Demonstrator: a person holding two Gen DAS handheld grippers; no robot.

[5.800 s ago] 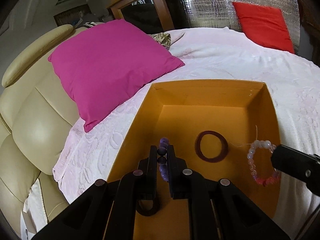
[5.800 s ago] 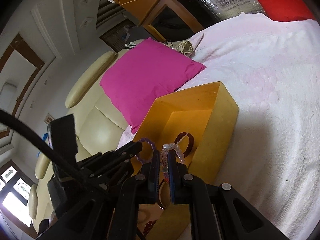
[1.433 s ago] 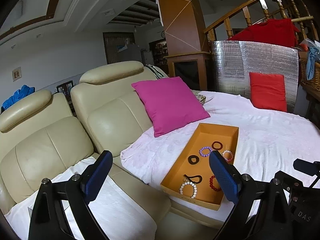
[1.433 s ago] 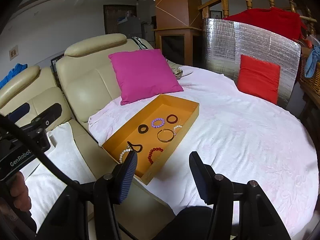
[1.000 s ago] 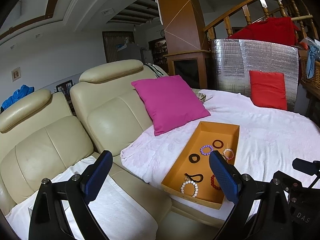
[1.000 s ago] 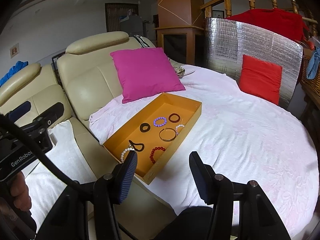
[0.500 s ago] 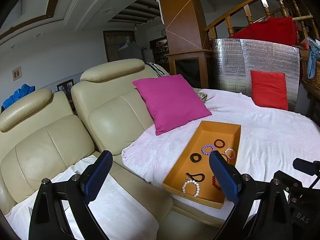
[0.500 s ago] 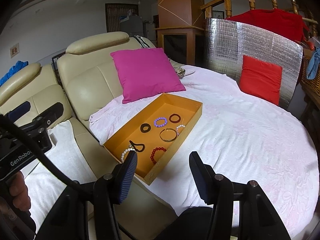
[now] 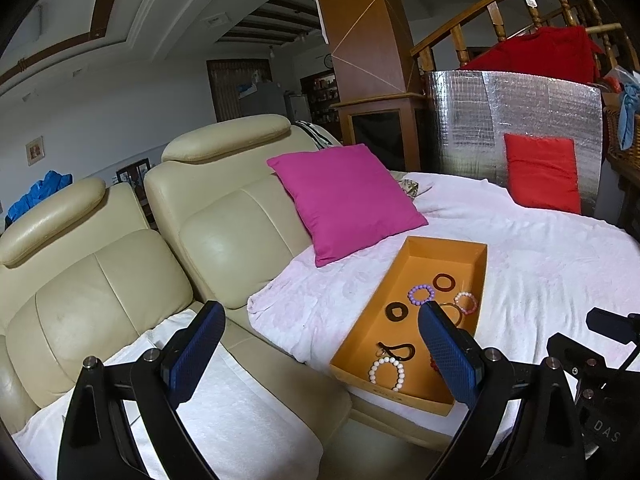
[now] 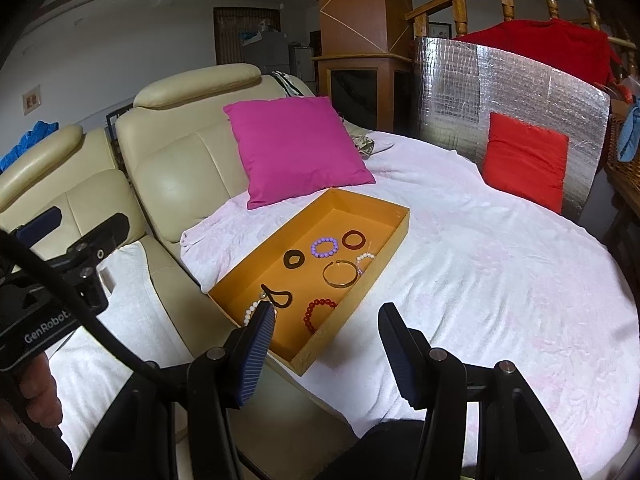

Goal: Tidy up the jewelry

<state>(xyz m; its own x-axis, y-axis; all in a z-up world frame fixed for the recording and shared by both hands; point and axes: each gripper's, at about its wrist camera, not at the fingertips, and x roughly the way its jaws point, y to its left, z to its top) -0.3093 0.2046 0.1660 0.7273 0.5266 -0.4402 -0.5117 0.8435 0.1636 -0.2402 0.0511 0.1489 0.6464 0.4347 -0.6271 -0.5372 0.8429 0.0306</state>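
An orange tray (image 10: 394,232) (image 9: 482,268) lies on the white-covered bed and holds several bracelets: a purple bead one (image 10: 324,247) (image 9: 421,294), a dark red ring (image 10: 353,239) (image 9: 445,281), a gold bangle (image 10: 340,274), a red bead one (image 10: 316,312), a white bead one (image 9: 386,372) and a black loop (image 10: 276,295). Both grippers hang well back from the tray, near the bed's front edge. My left gripper (image 9: 320,354) is open and empty. My right gripper (image 10: 326,354) is open too, nothing between its fingers.
A magenta cushion (image 10: 296,152) leans behind the tray and a red cushion (image 10: 524,160) rests against a silver foil panel (image 10: 512,84). Cream leather seats (image 9: 120,256) with a white towel (image 9: 224,412) stand left of the bed. A hand (image 10: 38,392) holds the left gripper's handle.
Several seconds back both grippers were shut on bead bracelets over the tray; now they are open, empty and pulled far back. Over the last second nothing has moved.
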